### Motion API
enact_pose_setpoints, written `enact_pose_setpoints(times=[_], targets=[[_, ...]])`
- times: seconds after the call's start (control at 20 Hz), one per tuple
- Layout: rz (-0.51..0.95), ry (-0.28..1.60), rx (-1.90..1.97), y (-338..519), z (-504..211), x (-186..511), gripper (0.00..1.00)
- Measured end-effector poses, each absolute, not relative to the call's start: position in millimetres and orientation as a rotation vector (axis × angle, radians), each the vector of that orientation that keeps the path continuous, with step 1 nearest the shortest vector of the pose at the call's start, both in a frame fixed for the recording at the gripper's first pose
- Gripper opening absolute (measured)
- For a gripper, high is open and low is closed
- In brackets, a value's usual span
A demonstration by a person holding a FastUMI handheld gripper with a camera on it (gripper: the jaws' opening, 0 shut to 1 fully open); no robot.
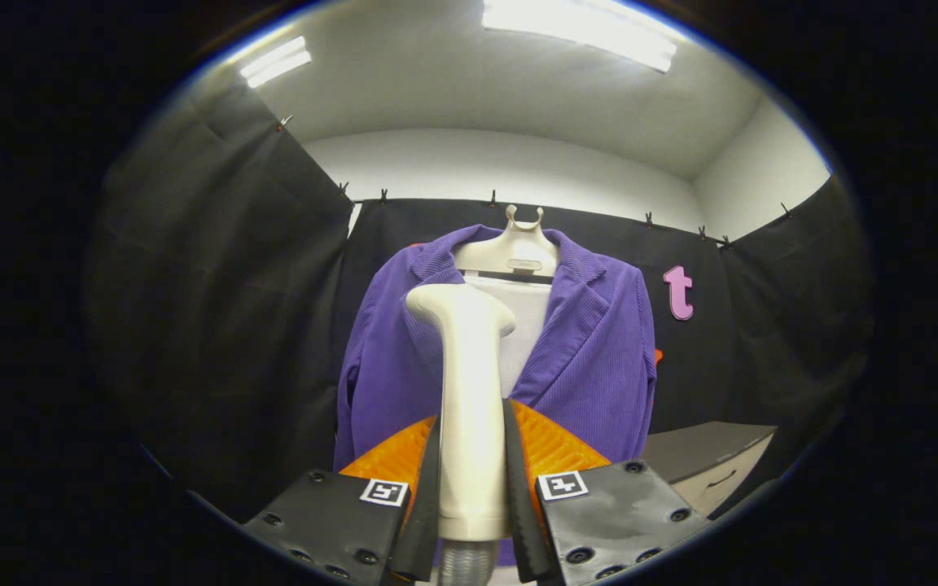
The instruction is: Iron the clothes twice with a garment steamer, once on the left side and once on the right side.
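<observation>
Gripping the steamer, claw clamped tight.

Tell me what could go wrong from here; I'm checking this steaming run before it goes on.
1. The steamer stands upright with both jaws of the gripper pressed on its smooth handle; it might slip or twist during a stroke.
2. Its head sits ahead of the purple jacket, apparently apart from it, so steam may miss the fabric.
3. The jacket hangs on a hanger and could swing when pushed.

Black cloth hangs clipped along the booth's sides and back beneath a white ceiling — two strip lights glowing — while a grey drawer cabinet sits low by the cloth.
</observation>
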State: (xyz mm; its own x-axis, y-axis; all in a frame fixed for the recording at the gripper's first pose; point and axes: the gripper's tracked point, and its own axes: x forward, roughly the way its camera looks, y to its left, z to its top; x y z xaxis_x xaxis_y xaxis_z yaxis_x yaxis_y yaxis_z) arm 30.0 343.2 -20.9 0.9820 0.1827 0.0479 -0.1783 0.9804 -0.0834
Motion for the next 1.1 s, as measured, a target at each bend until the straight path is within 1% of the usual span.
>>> enact_pose_setpoints(times=[0.35, 0.85, 1.1], targets=[[0.208, -0.021, -0.080, 369.5, -38.9, 51.4, 0.44], [0.205, -0.026, -0.118, 365.3, -45.2, 51.4, 0.44], [0.202, 0.003, -0.120, 361.4, -59.2, 42.2, 0.45]])
